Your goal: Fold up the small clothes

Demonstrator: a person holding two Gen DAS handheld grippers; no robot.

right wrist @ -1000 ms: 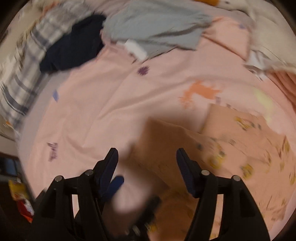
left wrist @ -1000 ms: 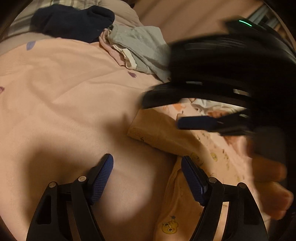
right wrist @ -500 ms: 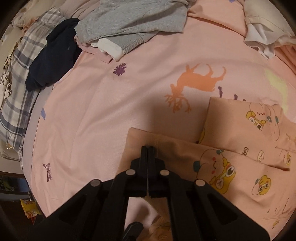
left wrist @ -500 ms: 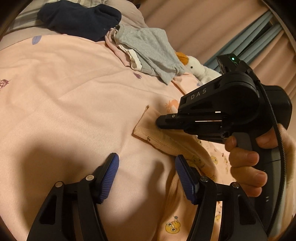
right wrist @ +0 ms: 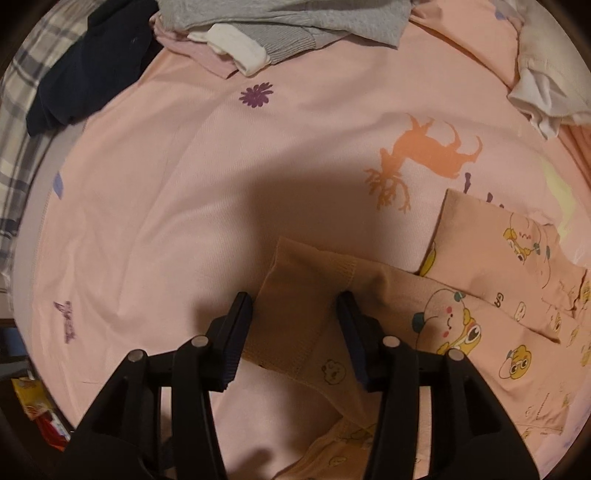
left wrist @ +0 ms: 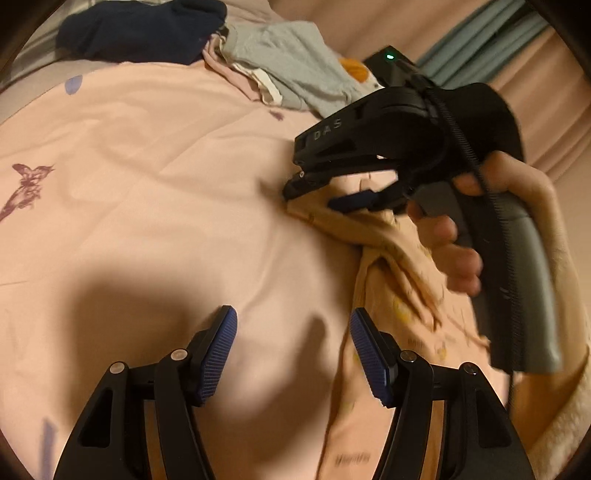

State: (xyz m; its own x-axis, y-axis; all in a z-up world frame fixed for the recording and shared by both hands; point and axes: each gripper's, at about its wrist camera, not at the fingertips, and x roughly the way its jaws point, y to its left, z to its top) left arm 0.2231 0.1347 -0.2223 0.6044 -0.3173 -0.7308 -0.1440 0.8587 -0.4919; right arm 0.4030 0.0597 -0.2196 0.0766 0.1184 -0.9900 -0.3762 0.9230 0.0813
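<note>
Covering nearly everything in both views, a pink bedsheet [right wrist: 192,177] printed with a purple flower [right wrist: 256,94] and an orange deer [right wrist: 424,155] spreads across the bed. At its far edge lie other clothes: a grey garment [right wrist: 295,22] bunched over a pink one, and beside them a dark navy garment [right wrist: 92,62] resting against a plaid pillow [right wrist: 26,110]. A white cloth [right wrist: 546,85] sits crumpled at the far right corner.

The peach garment [right wrist: 480,317] with cartoon animal prints lies flat on the sheet toward the right; its ribbed cuff [right wrist: 295,299] stretches out to the left, and another section lies folded beyond it.

The right tool [right wrist: 295,325], held by a hand [left wrist: 498,221] wrapped round its grey handle, points down at that cuff. Its jaws are opening, the 2 fingers [right wrist: 236,332] standing either side of the cuff with the fabric between them; the pads do not appear to press it.

The left tool [left wrist: 293,350] hovers near the sheet with its jaws apart and nothing between them, its right blue pad [left wrist: 369,354] next to the garment's edge.
</note>
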